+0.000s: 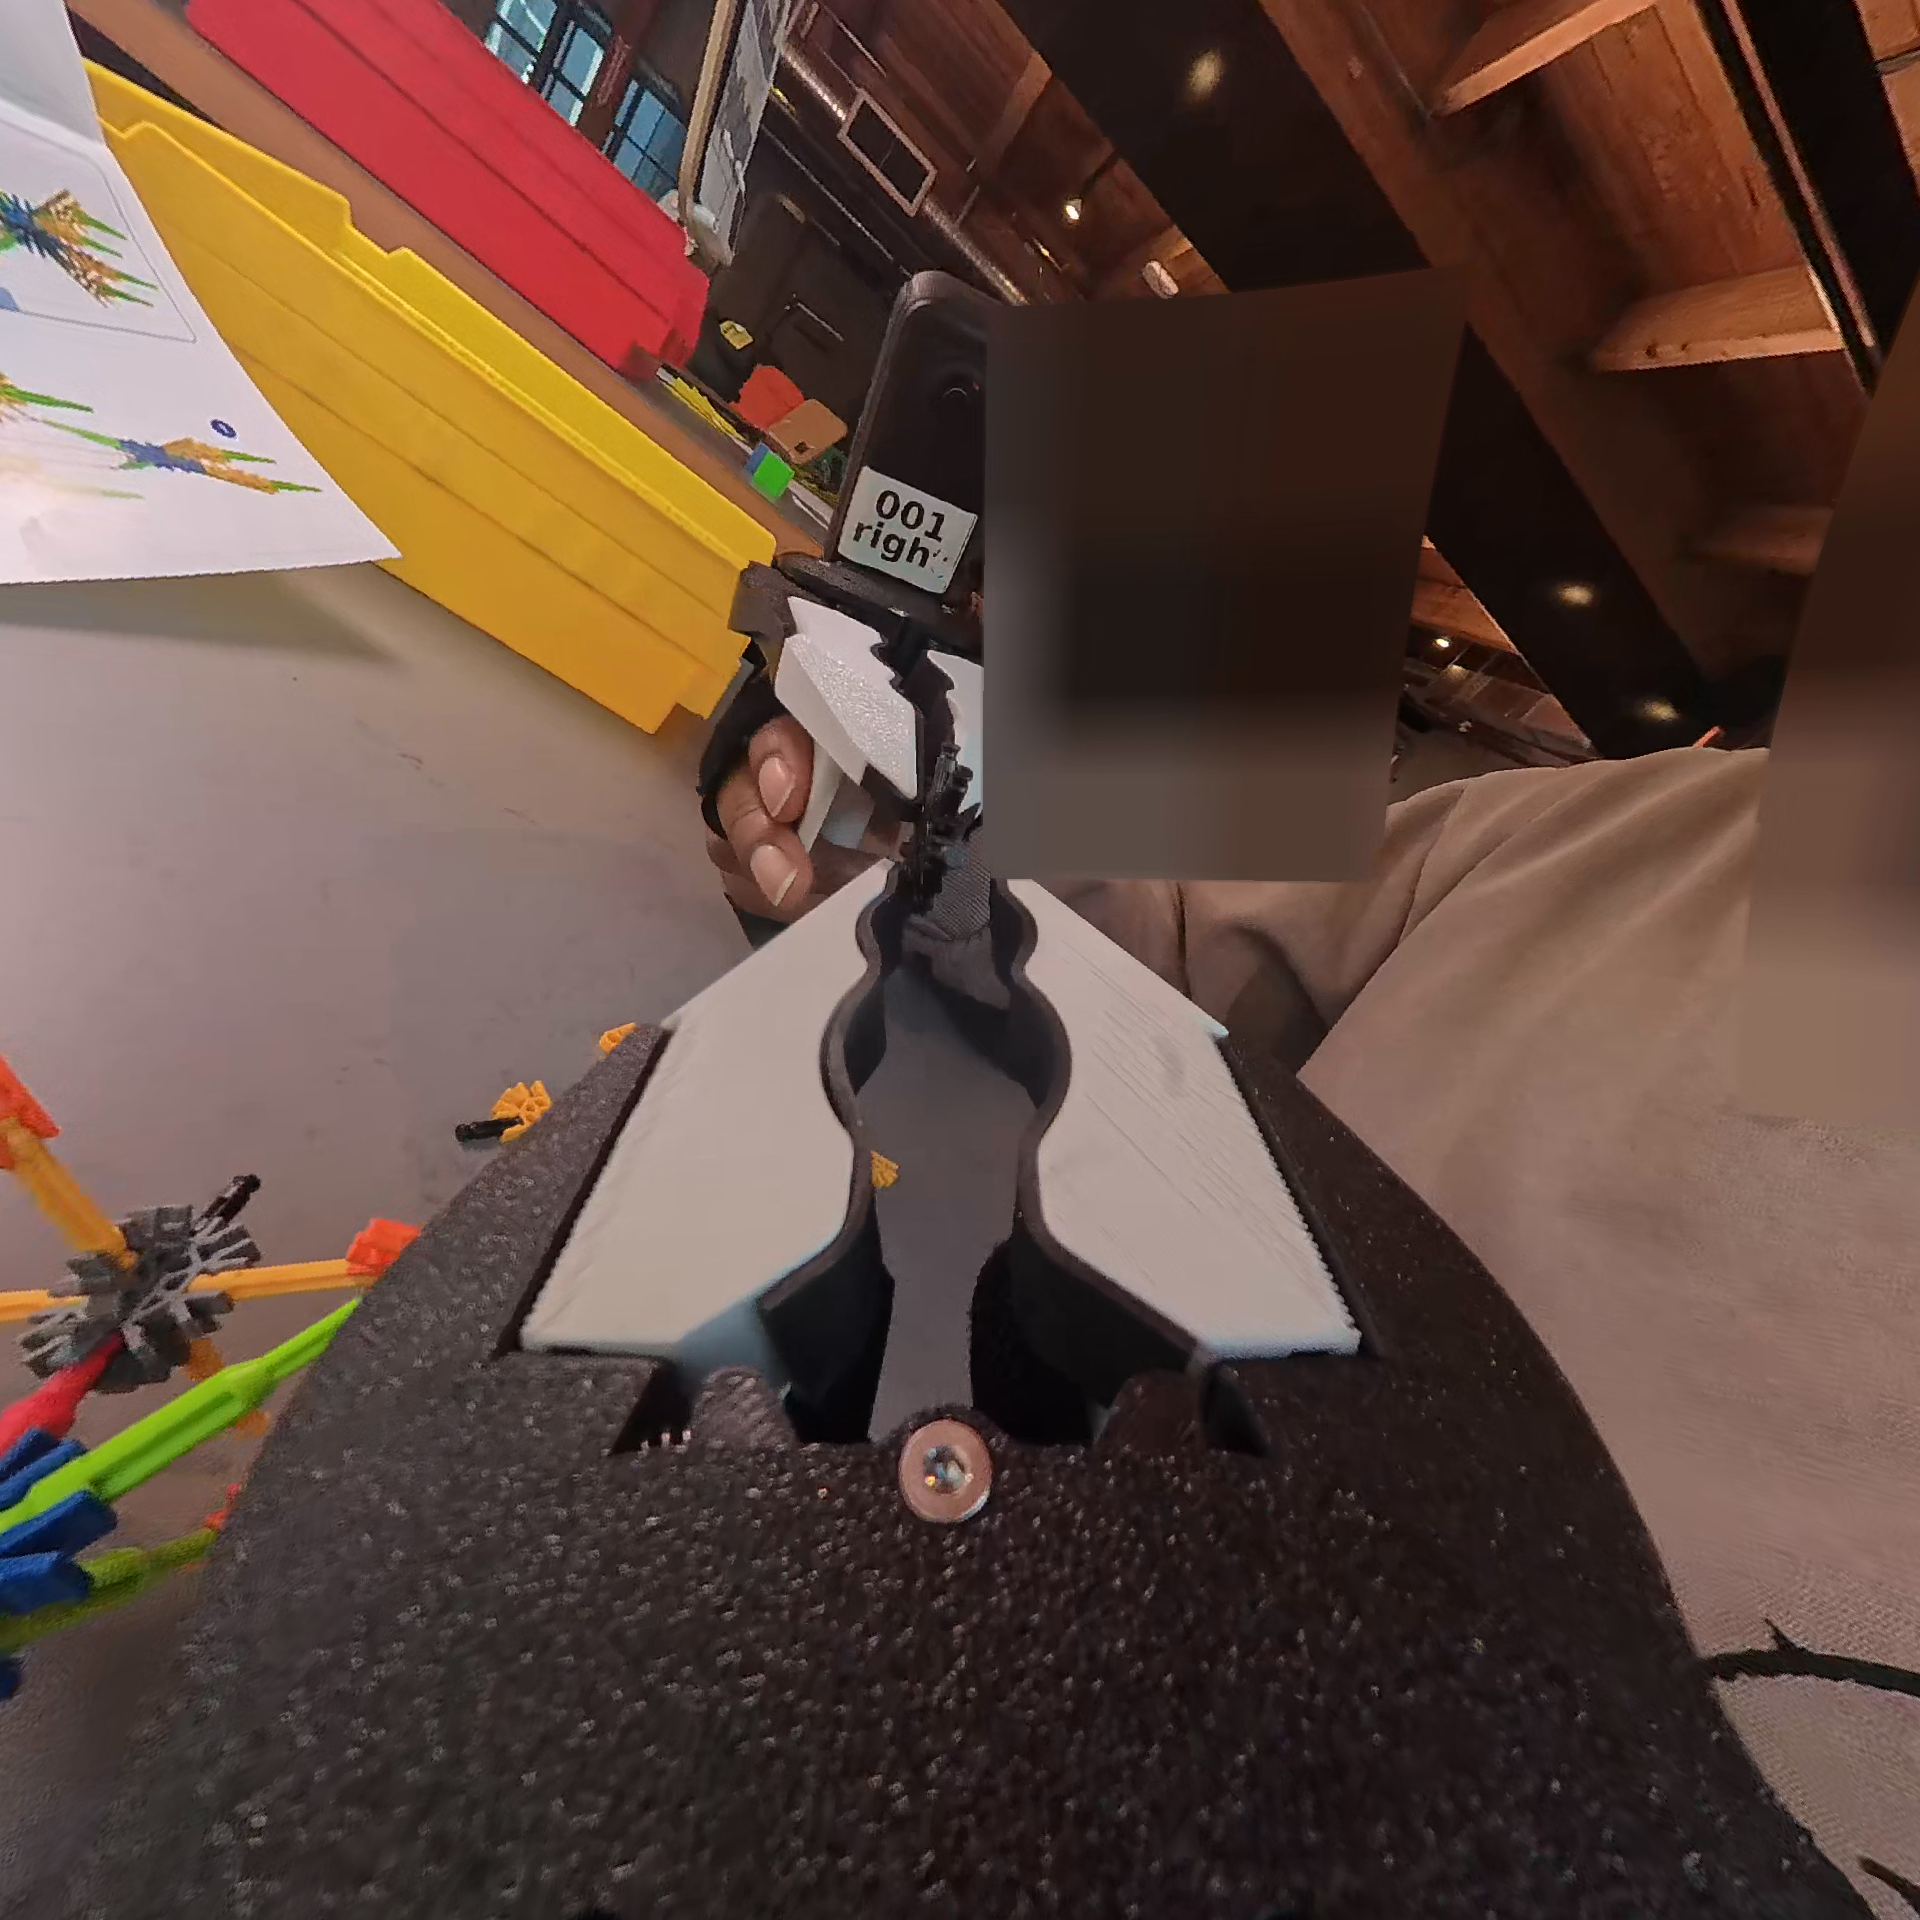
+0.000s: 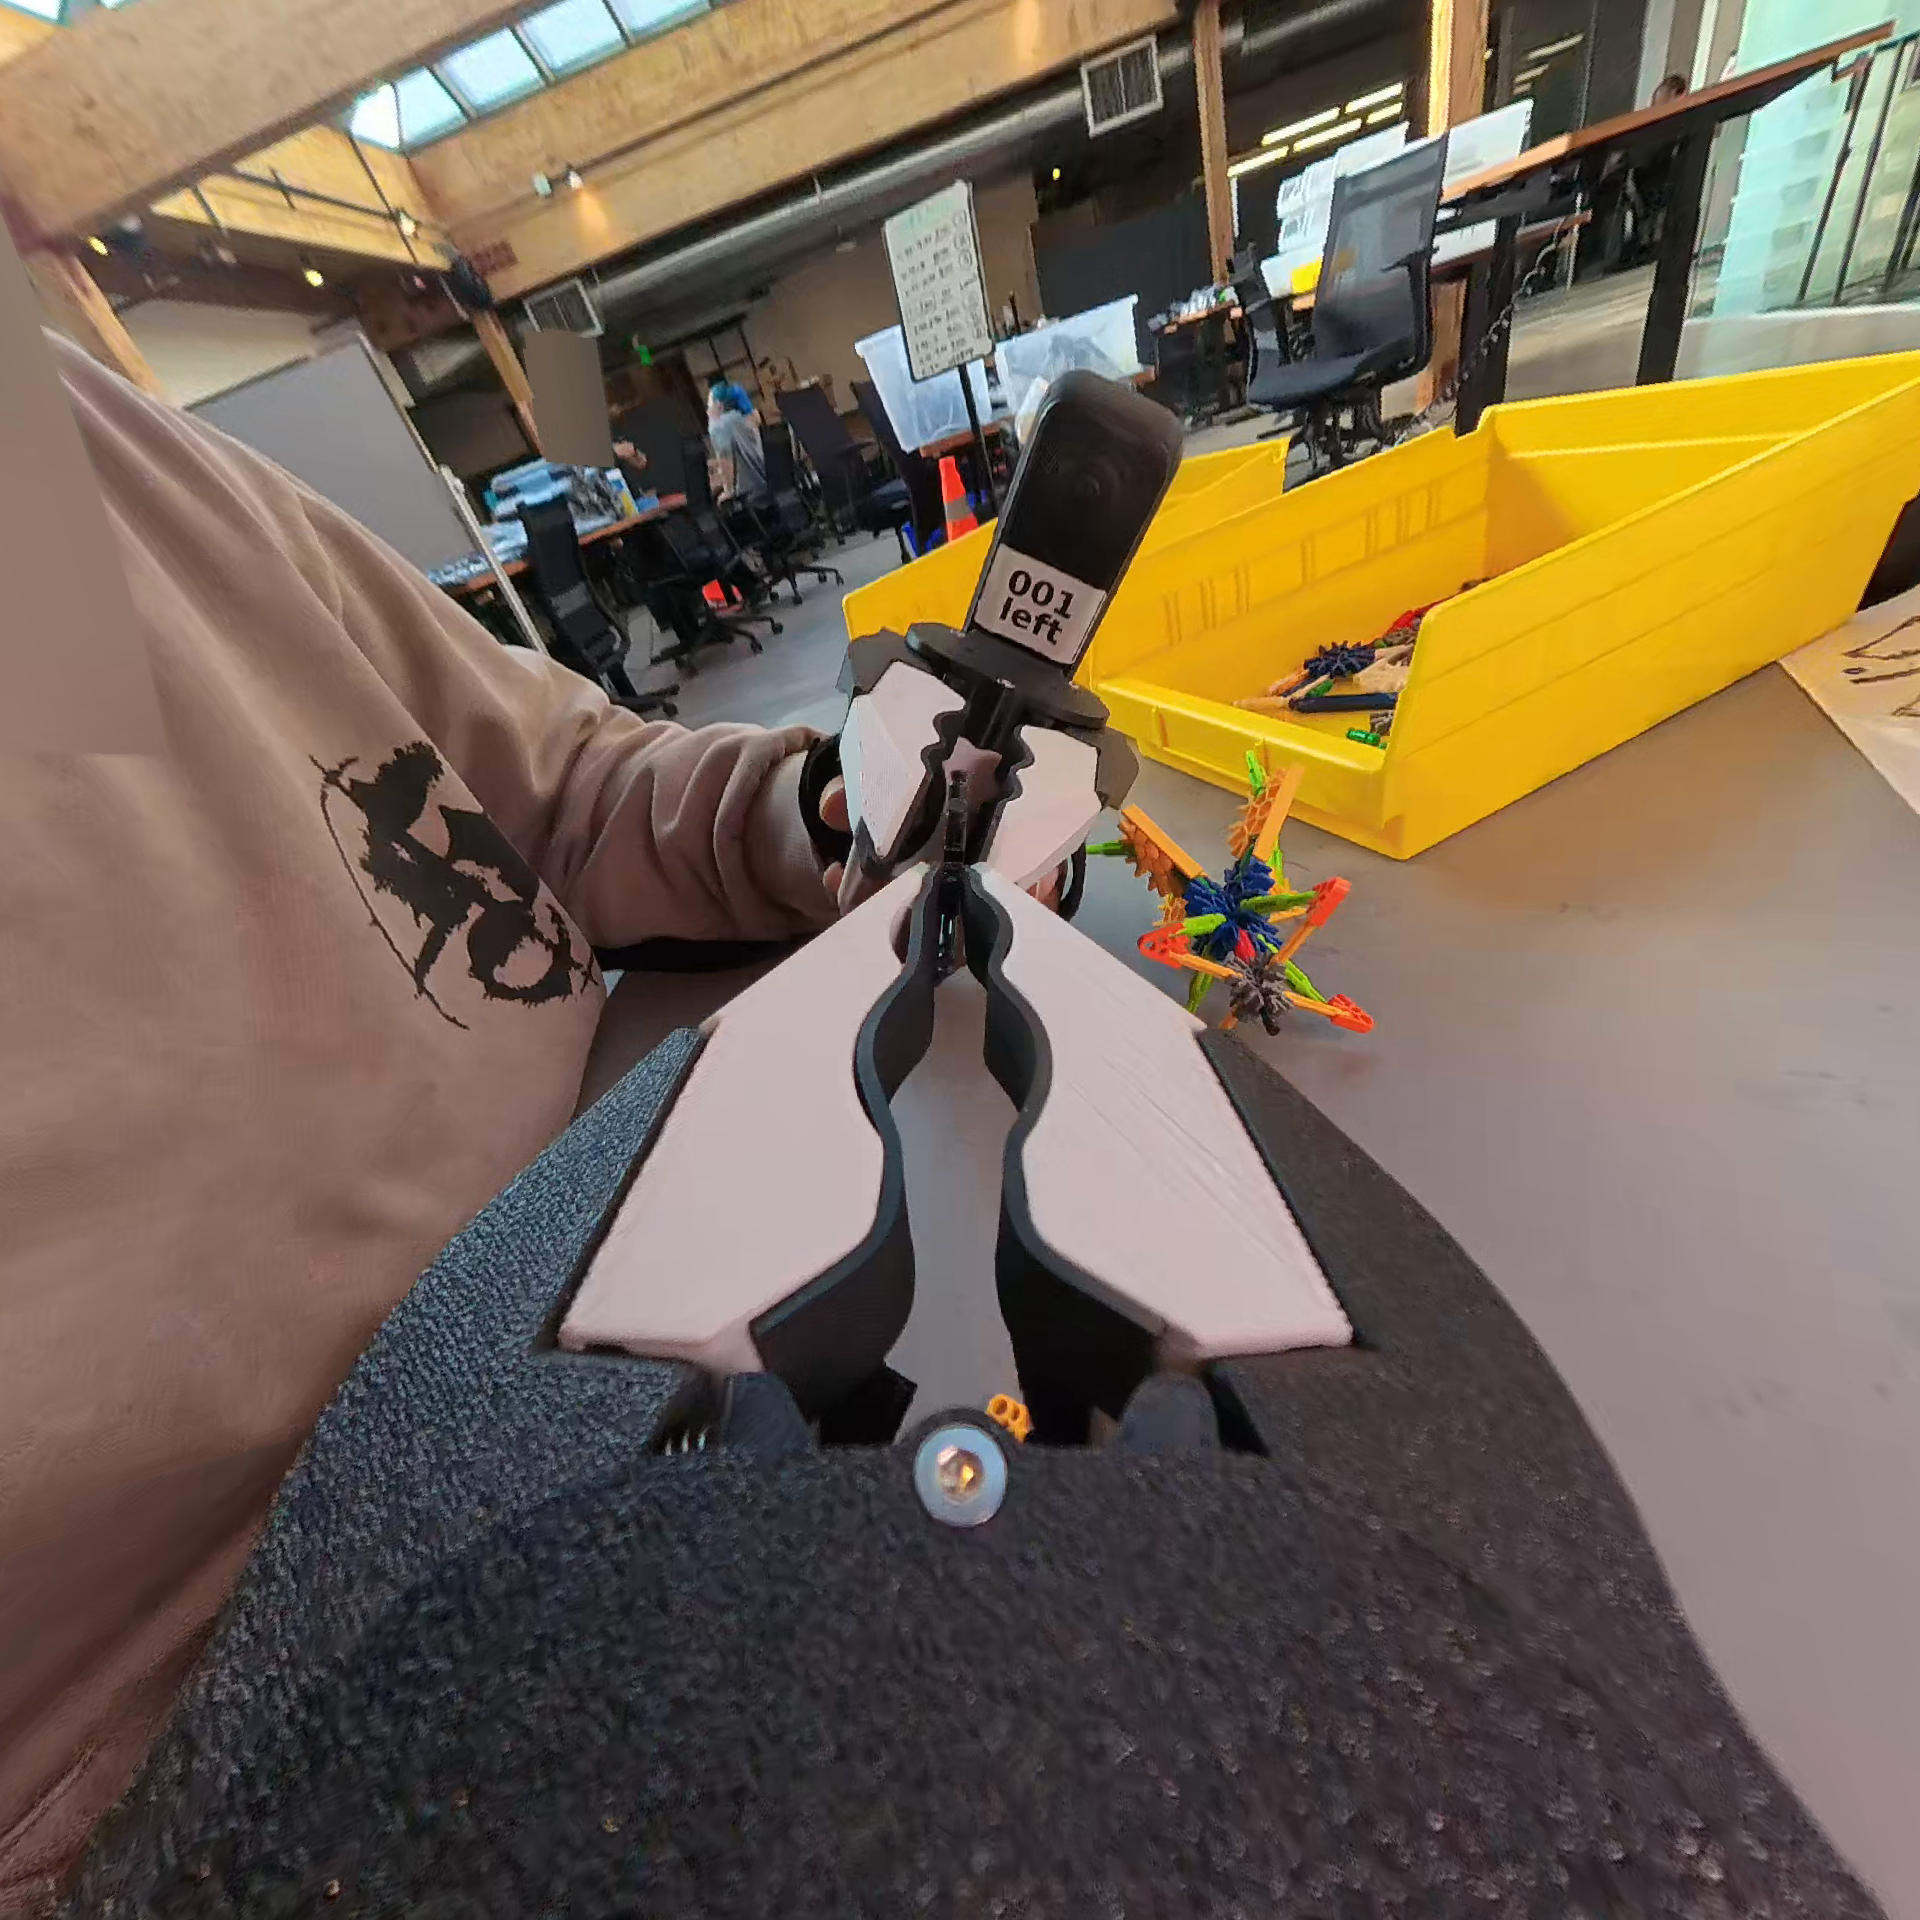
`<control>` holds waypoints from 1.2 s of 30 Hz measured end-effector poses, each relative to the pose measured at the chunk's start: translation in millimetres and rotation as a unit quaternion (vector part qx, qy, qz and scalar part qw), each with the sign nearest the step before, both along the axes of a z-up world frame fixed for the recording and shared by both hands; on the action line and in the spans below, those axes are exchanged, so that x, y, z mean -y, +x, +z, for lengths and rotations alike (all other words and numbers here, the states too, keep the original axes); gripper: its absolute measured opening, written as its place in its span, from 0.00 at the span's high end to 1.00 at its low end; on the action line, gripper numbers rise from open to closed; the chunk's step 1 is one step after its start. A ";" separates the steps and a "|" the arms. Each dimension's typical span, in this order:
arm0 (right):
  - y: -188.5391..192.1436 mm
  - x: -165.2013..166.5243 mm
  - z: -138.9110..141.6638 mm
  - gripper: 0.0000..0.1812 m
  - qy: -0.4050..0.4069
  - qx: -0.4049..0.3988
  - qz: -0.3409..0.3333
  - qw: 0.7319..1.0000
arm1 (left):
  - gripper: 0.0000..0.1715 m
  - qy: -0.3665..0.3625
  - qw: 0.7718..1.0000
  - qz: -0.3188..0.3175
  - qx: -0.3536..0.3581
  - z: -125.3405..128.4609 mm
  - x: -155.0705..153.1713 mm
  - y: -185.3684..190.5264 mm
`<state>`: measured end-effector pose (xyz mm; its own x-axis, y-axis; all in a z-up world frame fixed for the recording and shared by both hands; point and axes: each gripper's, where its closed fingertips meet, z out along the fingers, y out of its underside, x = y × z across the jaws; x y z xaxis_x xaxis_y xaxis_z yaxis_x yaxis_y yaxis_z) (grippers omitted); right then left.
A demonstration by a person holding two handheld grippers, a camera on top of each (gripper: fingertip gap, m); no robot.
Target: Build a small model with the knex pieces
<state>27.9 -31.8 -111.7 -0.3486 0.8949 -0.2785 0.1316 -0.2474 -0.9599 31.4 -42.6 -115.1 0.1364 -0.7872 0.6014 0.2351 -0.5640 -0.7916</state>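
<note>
Black plastic rod-and-connector piece [image 2: 948, 862], thin and small, sits between the two grippers, held up off the grey surface [image 2: 1558, 1143] near its front edge, close to the person's beige sweatshirt [image 2: 312, 831]. Long axis runs roughly along the line from one gripper to the other, upright in both views.

Left gripper [image 1: 928, 894]: jaws nearly pressed together, pinching one end of the black piece at the tips. Right gripper [image 2: 945, 914]: jaws likewise narrowed to a slit, pinching the other end. The two grippers face each other tip to tip, almost touching. A hand [image 1: 764, 821] wraps the right gripper's handle.

Multicoloured rod-and-connector toy model [image 2: 1247, 925] (orange, green, blue, grey hub) lies on the surface just beside the left gripper, apart from both. Small loose yellow connector with black rod [image 1: 509, 1114] lies on the surface near the left gripper body. Yellow plastic bin [image 2: 1538, 623] stands toward the far edge, loose toy parts inside. White printed instruction sheet [image 1: 135, 436] leans over the bin's near side.
</note>
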 end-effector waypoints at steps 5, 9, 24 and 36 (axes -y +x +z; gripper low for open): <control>-5.5 -4.3 3.4 0.99 -0.058 -0.029 -0.008 0.998 | 0.96 0.024 0.999 0.045 -0.013 0.6 -8.4 -4.1; -9.1 -4.9 0.1 0.99 -0.078 -0.024 -0.009 0.997 | 0.98 0.038 0.997 0.060 -0.032 0.3 -10.8 -8.1; 2.6 2.1 -17.5 0.88 0.034 0.046 0.012 0.998 | 0.98 0.089 0.971 0.019 -0.219 -44.2 1.8 9.5; 9.9 13.1 -48.5 0.99 0.065 0.127 0.054 0.988 | 0.98 0.106 0.959 0.002 -0.264 -57.2 6.7 13.9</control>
